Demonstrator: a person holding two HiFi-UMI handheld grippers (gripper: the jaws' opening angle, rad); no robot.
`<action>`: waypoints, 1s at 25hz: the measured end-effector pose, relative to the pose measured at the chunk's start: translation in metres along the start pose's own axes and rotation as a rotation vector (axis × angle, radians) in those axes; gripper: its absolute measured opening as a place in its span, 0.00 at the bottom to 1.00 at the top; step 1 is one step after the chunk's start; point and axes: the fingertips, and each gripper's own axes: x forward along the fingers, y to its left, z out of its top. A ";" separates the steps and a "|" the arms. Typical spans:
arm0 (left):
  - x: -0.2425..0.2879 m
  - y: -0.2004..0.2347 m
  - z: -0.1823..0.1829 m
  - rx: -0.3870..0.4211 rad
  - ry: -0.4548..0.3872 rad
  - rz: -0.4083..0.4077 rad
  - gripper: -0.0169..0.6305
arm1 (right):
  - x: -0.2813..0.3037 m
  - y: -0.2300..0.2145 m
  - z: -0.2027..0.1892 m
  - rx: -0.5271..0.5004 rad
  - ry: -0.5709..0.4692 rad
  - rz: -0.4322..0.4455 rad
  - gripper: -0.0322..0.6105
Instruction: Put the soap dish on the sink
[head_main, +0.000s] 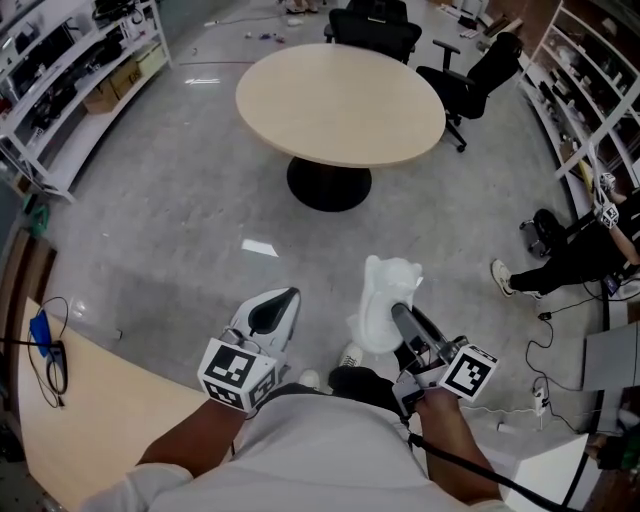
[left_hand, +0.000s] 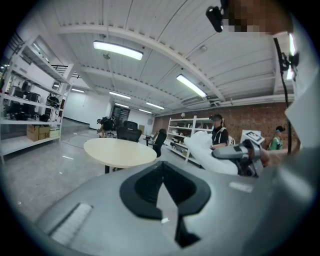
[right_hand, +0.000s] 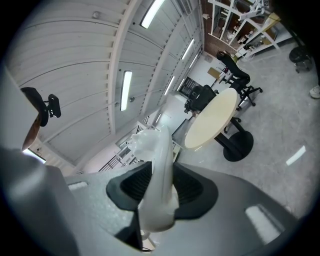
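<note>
Right gripper (right_hand: 160, 192) clamped on the white soap dish (right_hand: 154, 150), which stands edgewise between its pads. Left gripper (left_hand: 162, 192) closed, empty. No sink in view. Judgement: carry with a firm grip and avoid tilting.

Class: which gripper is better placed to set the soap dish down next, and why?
Right. The right gripper grips the soap dish between its jaws; the left gripper is shut and empty.

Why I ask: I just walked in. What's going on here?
A person stands on a grey floor holding a gripper in each hand. The right gripper is clamped on a white soap dish. The left gripper is shut and empty. A round table stands ahead; no sink is in view.
</note>
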 end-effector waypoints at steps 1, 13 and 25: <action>0.002 0.002 -0.001 -0.003 -0.003 0.002 0.04 | 0.002 -0.003 0.000 0.002 -0.002 0.000 0.26; 0.029 0.026 0.007 -0.011 -0.001 0.037 0.04 | 0.037 -0.028 0.023 0.028 0.003 0.015 0.26; 0.084 0.050 0.014 -0.036 0.023 0.069 0.04 | 0.079 -0.065 0.061 0.055 0.043 0.019 0.26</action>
